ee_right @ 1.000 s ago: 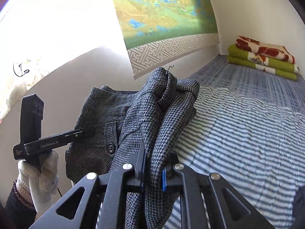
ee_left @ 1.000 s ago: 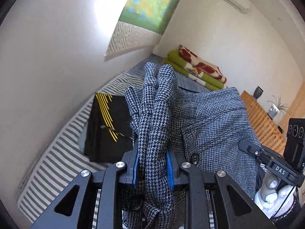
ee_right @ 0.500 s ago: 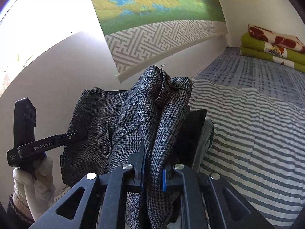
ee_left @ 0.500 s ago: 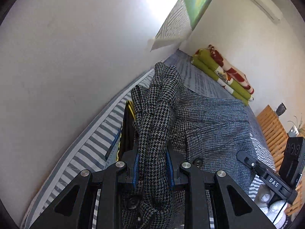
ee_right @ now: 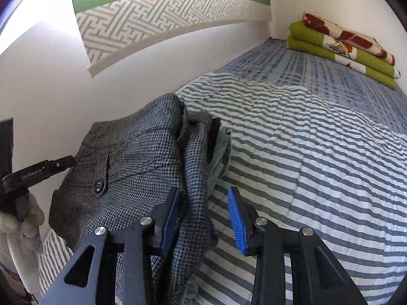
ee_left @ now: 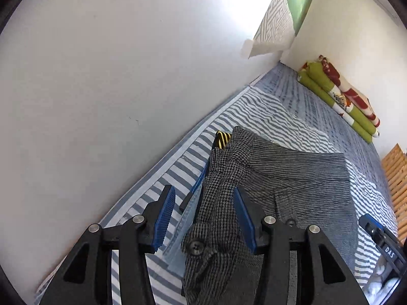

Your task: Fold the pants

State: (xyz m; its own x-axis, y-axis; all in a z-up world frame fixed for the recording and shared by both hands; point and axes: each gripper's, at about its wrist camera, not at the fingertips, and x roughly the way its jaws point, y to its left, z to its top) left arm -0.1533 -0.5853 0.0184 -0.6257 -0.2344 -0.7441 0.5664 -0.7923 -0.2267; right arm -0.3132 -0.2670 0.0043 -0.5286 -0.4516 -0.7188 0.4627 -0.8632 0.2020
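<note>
The folded grey houndstooth pants lie on a pile of folded clothes by the wall, on the striped bed. My left gripper is opening. One bunched end of the pants lies between its jaws against the right pad, and the left pad stands clear of the cloth. My right gripper is opening too. The other end of the pants rests against its left pad, with a gap to the right pad. A button shows on the pocket flap.
Under the pants lie a black garment with yellow stripes and a pale blue one. The white wall runs close along the pile. A folded green and red blanket sits at the bed's far end. A wooden slatted edge is at the right.
Both grippers came down toward the bed with the pants and laid them on the pile of clothes. Both then opened and let go of the cloth they were clamped on.
</note>
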